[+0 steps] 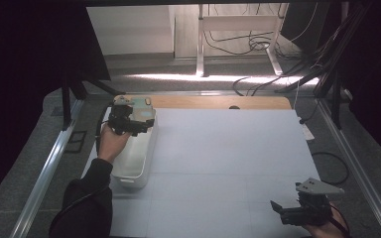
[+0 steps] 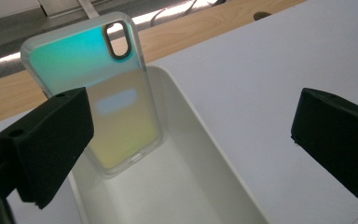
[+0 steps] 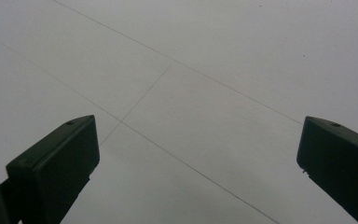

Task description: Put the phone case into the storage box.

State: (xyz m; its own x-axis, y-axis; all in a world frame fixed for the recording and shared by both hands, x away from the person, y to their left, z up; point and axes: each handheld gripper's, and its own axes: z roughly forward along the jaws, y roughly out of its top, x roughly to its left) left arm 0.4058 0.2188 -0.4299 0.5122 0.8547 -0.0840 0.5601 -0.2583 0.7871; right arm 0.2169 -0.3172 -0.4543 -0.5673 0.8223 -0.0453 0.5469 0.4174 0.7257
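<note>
Leaning phone case (image 2: 98,102) beside left tongs (image 2: 191,140) (in tub (image 2: 200,154))

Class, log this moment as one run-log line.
left gripper: open, over white tub | phone case: leaning in tub | right gripper: open, over table

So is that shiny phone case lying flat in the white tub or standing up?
Standing, tilted: the phone case leans against the white tub at its end wall, lower edge down inside.
</note>
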